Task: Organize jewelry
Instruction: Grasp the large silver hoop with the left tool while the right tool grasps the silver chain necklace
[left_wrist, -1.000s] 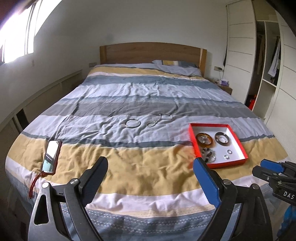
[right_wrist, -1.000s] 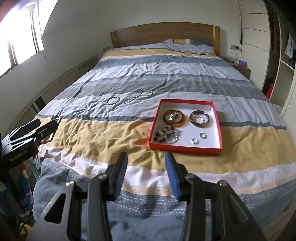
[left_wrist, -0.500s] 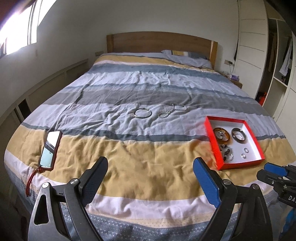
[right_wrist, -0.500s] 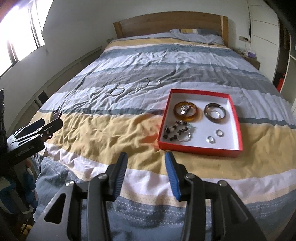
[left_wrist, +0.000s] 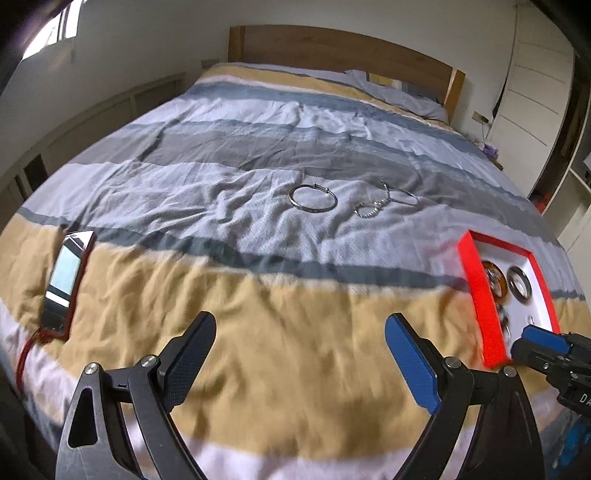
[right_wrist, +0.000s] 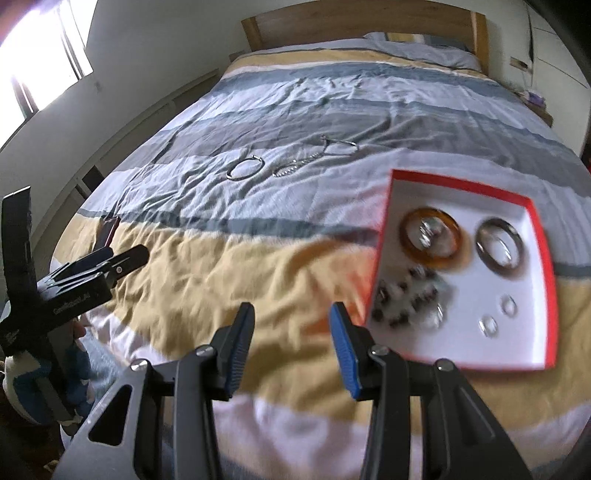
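A bed (left_wrist: 258, 155) covered with a striped duvet in yellow, grey, white and blue is seen from both wrist cameras. The left claw (left_wrist: 300, 354) is held over the yellow stripe with its jaws spread wide and nothing between them. The right claw (right_wrist: 291, 332) is held above the same stripe, its jaws standing partly apart and empty; its tips appear at the right edge of the left wrist view.

A red tray (right_wrist: 384, 236) with a white floor is laid on the duvet just beyond and to the right of the right claw. Inside it an amber bangle (right_wrist: 408, 243) and a dark bangle (right_wrist: 484, 251) are set side by side at the far end, a smaller metal piece being seen within each. Nearer, a dark beaded bracelet (right_wrist: 399, 295) is blurred, and two small rings (right_wrist: 498, 317) lie near the right wall.

Farther up the bed, on a pale stripe well apart from the tray, a silver bangle (left_wrist: 313, 197) is lying flat, with a silver chain bracelet (left_wrist: 369, 209) and a thin hoop (left_wrist: 402, 197) just beside it.

A phone in a red case (left_wrist: 66, 277) rests on the duvet's left edge.
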